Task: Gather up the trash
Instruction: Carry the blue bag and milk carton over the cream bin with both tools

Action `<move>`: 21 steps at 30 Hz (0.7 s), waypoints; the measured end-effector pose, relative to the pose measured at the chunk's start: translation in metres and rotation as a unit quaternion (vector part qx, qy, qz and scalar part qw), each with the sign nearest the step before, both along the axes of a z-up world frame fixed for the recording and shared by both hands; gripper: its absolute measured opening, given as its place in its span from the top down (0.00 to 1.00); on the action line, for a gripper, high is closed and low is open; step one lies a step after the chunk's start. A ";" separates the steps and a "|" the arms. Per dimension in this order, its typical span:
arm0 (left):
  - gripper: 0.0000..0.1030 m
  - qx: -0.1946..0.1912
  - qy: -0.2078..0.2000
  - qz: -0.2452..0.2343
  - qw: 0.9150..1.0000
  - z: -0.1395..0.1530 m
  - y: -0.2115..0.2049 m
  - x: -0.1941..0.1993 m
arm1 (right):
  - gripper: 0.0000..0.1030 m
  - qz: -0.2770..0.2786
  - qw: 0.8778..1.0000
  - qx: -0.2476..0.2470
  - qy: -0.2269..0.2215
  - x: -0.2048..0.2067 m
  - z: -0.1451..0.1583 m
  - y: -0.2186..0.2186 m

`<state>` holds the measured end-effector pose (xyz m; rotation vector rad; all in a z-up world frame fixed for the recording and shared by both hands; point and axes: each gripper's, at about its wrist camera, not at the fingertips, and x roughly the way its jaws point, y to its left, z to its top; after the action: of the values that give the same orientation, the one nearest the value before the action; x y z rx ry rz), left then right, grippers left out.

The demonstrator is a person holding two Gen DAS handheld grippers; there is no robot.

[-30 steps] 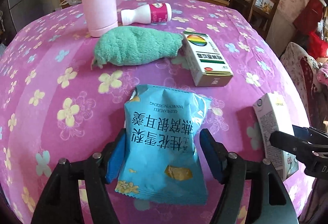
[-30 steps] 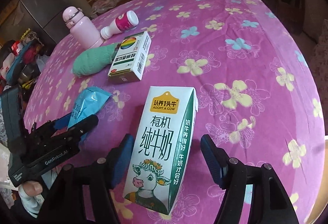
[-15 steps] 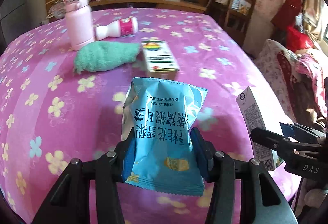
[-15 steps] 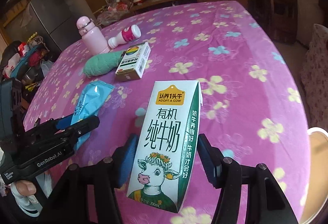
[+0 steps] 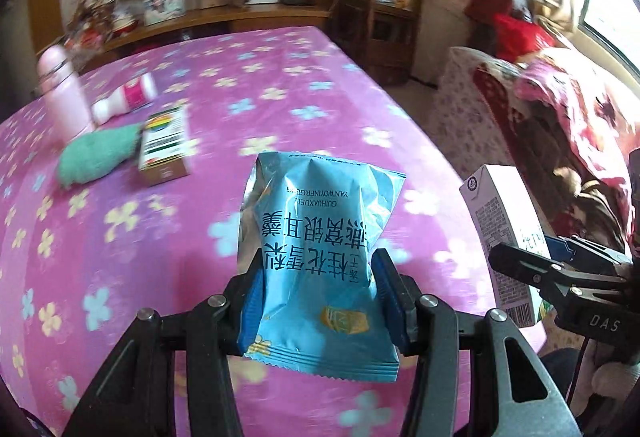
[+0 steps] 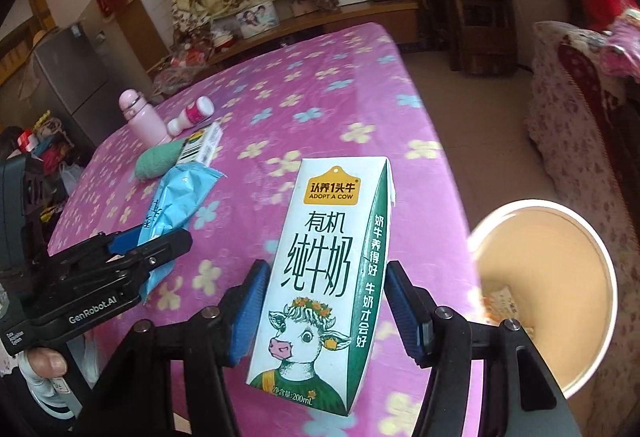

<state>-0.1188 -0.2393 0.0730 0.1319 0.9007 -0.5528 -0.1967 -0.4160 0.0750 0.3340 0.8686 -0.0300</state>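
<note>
Two pieces of trash are off the table, one in each gripper. The left gripper (image 5: 320,297) is clamped on a blue snack packet (image 5: 320,257), its blue pads pressing the packet's lower half from both sides; the packet stands up ahead of the fingers, above the pink flowered tablecloth (image 5: 160,257). The right gripper (image 6: 324,301) is clamped on a white and green milk carton (image 6: 324,269), which stands upright between its pads. Each gripper shows in the other's view: the carton sits to the right of the left gripper, the packet to the left of the right one, and they are apart.

Four things lie on the cloth, well beyond and to the left of both grippers: one pink flask (image 5: 60,93) upright, one white bottle with a pink band (image 5: 128,99) on its side beside it, one green towel roll (image 5: 100,153) and one small box with a rainbow stripe (image 5: 164,145) just beside the towel.

One round tan bin (image 6: 560,277) stands open just below and to the right of the right gripper, past the table's edge. Nothing stands between carton and bin. Beyond the table's right edge lies bare floor, then a covered sofa (image 6: 580,97) and a wooden rack (image 5: 380,17).
</note>
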 end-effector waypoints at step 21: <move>0.49 0.009 0.031 -0.134 0.991 -0.012 -0.153 -0.048 | 0.40 -0.138 0.990 0.015 0.028 -0.085 -0.029 -0.140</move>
<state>-0.1666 -0.3928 0.0613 0.2560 0.9542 -0.8015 -0.2815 -0.5561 0.0463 0.4809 0.8745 -0.2837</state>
